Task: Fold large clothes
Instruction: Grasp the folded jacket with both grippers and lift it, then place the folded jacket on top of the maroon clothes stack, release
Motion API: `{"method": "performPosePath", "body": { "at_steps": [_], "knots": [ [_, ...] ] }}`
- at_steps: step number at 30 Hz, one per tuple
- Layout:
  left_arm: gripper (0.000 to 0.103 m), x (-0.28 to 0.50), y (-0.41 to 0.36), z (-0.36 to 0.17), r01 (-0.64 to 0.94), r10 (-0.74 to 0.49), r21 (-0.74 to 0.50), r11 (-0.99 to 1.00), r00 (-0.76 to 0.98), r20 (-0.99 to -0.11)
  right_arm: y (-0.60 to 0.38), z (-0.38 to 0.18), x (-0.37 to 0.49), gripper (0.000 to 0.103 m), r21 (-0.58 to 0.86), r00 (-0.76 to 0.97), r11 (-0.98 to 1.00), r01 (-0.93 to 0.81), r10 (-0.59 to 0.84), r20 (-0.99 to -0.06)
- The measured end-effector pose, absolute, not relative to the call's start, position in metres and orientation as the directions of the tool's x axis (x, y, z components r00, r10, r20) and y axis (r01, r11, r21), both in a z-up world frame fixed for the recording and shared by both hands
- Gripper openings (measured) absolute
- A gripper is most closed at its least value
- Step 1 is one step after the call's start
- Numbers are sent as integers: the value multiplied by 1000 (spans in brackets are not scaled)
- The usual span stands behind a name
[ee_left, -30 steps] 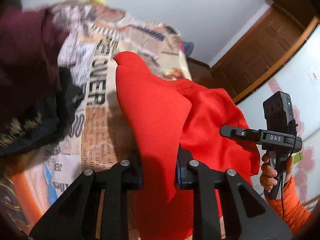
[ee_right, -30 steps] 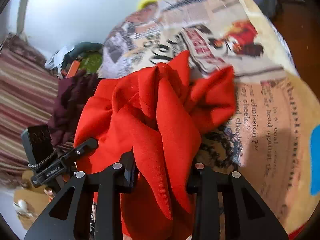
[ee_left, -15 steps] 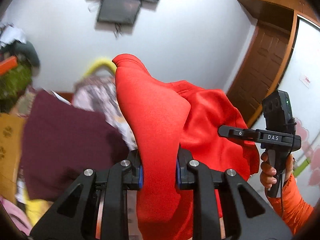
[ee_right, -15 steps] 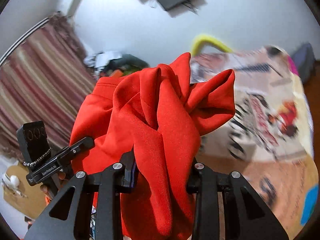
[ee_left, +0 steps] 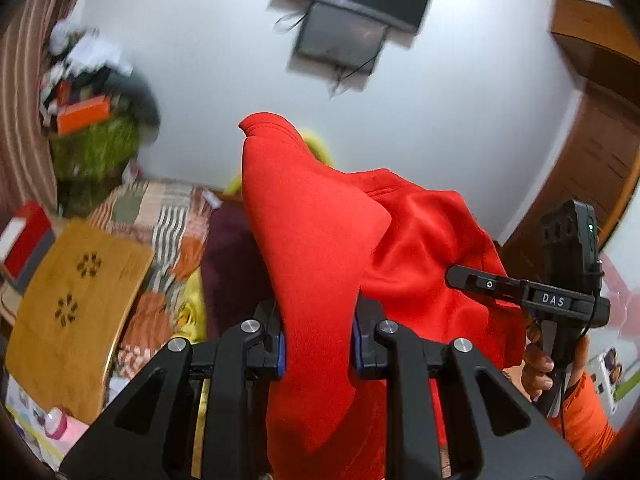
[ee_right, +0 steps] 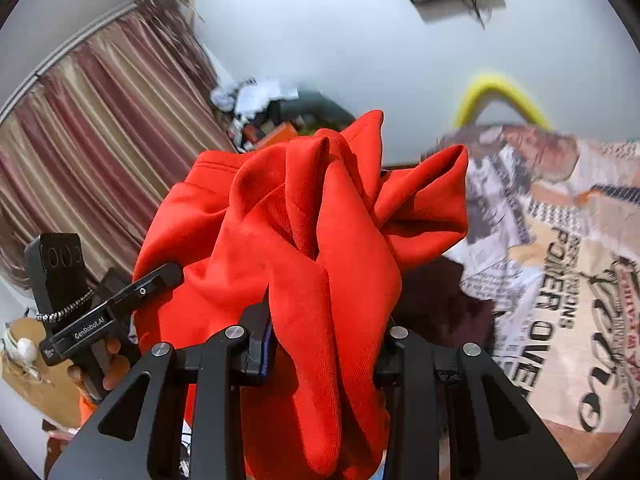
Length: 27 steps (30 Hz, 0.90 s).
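A large red garment [ee_left: 320, 240] hangs bunched in the air between both grippers. My left gripper [ee_left: 318, 344] is shut on one thick fold of it, the cloth standing up past the pads. My right gripper [ee_right: 326, 344] is shut on another bundle of the red garment [ee_right: 312, 240], which spills over and below its fingers. In the left wrist view the right gripper [ee_left: 532, 296] shows at the right edge, held by a hand in an orange sleeve. At the left of the right wrist view, the left gripper [ee_right: 104, 312] sits beside the cloth.
A bed with a newspaper-print cover [ee_right: 560, 280] lies below at the right. A dark maroon garment [ee_left: 228, 264] lies on it under the red one. A wooden stool [ee_left: 68, 308], a cluttered shelf [ee_left: 92, 112], striped curtains [ee_right: 100, 140], a wall screen [ee_left: 344, 28] and a wooden door [ee_left: 592, 168] surround.
Both grippers rose together with the red garment, lifting it off the bed cover. The views swung up from the bed to the wall, screen and curtains. Both grips stayed the same.
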<state>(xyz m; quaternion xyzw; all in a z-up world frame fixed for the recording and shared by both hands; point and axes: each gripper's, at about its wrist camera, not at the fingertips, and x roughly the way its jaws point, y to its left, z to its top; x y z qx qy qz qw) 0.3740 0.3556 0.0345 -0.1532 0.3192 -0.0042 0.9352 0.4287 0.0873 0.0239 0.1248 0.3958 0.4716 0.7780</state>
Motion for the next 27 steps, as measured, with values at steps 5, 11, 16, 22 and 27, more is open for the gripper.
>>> {"method": "performPosePath", "body": {
  "at_steps": [5,11,16,22,27],
  "knots": [
    [31,409,393,-30,-176,-80,-291,940,717,-693,116,-32,461,30,573,223,595,-563,777,-588],
    [64,404,383,-51,-155,2,-153,976,708,-706,109,-46,464,44,526,263,653,-546,729,-632],
    [71,383,373,-43,-196,67,-106,975,712,-699,93,-21,434,52,355,405,736,-576,634,-659],
    [72,334,342,-21,-217,190,41,975,730,-656,69,11,393,52,184,549,798,-574,541,-637],
    [72,286,312,11,-198,179,37,979,772,-610,45,51,345,52,151,596,775,-614,580,-556]
  ]
}}
